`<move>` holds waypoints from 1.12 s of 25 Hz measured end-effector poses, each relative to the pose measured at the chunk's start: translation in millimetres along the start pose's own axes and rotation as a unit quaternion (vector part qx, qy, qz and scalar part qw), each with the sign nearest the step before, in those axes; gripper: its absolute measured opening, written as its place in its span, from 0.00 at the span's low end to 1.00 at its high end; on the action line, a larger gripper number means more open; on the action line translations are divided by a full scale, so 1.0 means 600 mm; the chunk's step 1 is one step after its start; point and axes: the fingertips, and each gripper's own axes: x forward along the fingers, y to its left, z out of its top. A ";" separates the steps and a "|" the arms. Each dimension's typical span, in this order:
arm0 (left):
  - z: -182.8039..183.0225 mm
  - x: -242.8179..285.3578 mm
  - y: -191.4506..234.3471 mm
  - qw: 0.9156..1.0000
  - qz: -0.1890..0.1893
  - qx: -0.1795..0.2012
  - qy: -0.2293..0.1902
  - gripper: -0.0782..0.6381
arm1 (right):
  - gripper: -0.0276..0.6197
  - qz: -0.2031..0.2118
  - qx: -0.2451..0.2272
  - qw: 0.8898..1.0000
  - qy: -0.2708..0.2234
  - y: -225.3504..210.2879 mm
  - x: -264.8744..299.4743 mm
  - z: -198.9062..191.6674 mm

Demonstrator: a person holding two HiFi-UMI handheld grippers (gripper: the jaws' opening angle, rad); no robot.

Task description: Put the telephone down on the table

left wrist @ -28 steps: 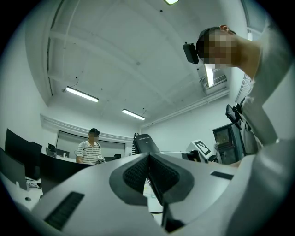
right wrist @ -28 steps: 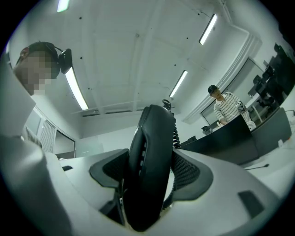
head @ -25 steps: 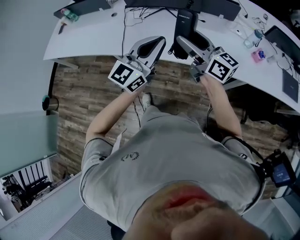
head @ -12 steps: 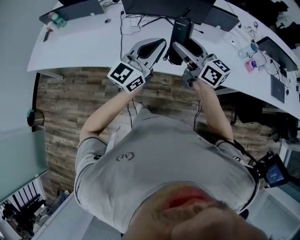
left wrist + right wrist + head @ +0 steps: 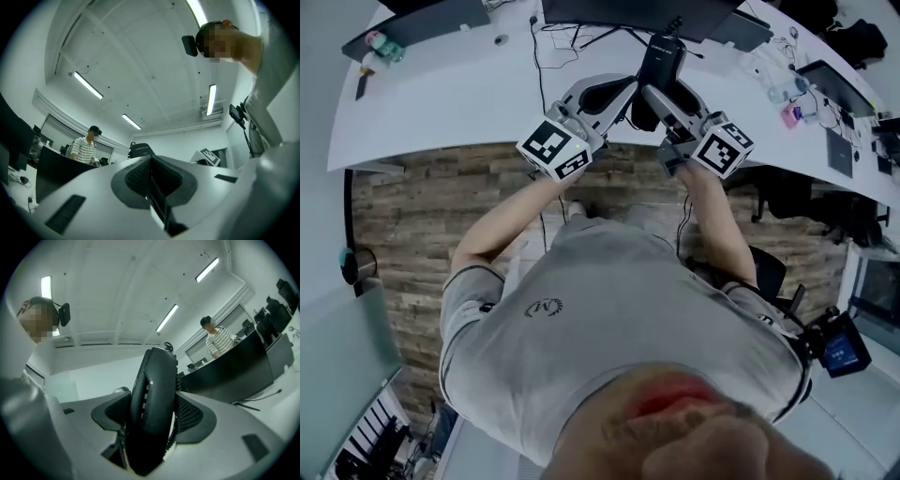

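A black telephone handset (image 5: pixel 660 62) (image 5: pixel 152 404) stands upright between the jaws of my right gripper (image 5: pixel 664 94) (image 5: pixel 152 418), which is shut on it just above the near edge of the white table (image 5: pixel 469 94). The handset's coiled cord shows beside the right finger pad (image 5: pixel 190 411). My left gripper (image 5: pixel 614 92) (image 5: pixel 152 180) hovers close to the left of it, shut, with nothing between its jaws. Both gripper views point up at the ceiling.
Dark monitors (image 5: pixel 628 13) stand at the back of the table, with cables (image 5: pixel 546 47) trailing forward. A dark keyboard (image 5: pixel 417 26) and a bottle (image 5: pixel 373 47) lie far left, small items (image 5: pixel 787 114) far right. Wooden floor (image 5: pixel 422 206) lies below. A person in a striped shirt (image 5: pixel 84 147) stands behind monitors.
The right gripper with the handset has drifted a little left, closer to the left gripper. The head view has shifted; both grippers stay shut.
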 end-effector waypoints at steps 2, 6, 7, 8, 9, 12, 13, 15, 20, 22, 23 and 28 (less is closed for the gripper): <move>-0.006 -0.005 0.014 1.000 -0.011 -0.014 -0.005 0.12 | 0.50 -0.015 0.005 1.000 0.006 -0.005 0.008 -0.015; -0.017 -0.008 0.049 0.999 -0.017 -0.029 -0.008 0.12 | 0.50 -0.037 0.013 0.999 0.009 -0.023 0.018 -0.025; -0.018 -0.005 0.059 0.999 -0.015 -0.034 -0.008 0.12 | 0.50 -0.040 0.014 0.999 0.007 -0.029 0.019 -0.023; -0.020 -0.002 0.068 0.999 -0.012 -0.036 -0.007 0.12 | 0.50 -0.041 0.014 0.999 0.007 -0.035 0.021 -0.021; -0.020 0.002 0.076 0.999 -0.009 -0.036 -0.007 0.12 | 0.50 -0.041 0.015 0.999 0.007 -0.042 0.025 -0.019; -0.019 0.010 0.101 1.000 0.000 -0.023 0.000 0.12 | 0.50 -0.031 0.021 0.999 0.008 -0.067 0.049 -0.015; -0.018 0.009 0.112 1.000 0.005 -0.018 0.005 0.12 | 0.50 -0.025 0.025 0.999 0.007 -0.076 0.062 -0.016; -0.016 0.007 0.140 1.000 0.019 -0.010 0.013 0.12 | 0.50 -0.013 0.034 0.999 0.006 -0.093 0.091 -0.021; -0.028 0.012 0.224 0.998 0.058 0.008 0.038 0.12 | 0.50 0.026 0.065 0.997 0.015 -0.138 0.163 -0.036; -0.039 0.026 0.256 0.996 0.071 0.008 0.053 0.12 | 0.50 0.040 0.074 0.996 0.015 -0.167 0.186 -0.033; -0.044 0.035 0.270 0.995 0.077 0.007 0.061 0.12 | 0.50 0.044 0.079 0.996 0.017 -0.182 0.197 -0.030; -0.069 0.080 0.331 0.991 0.093 0.017 0.094 0.12 | 0.50 0.064 0.104 0.992 0.020 -0.243 0.254 -0.009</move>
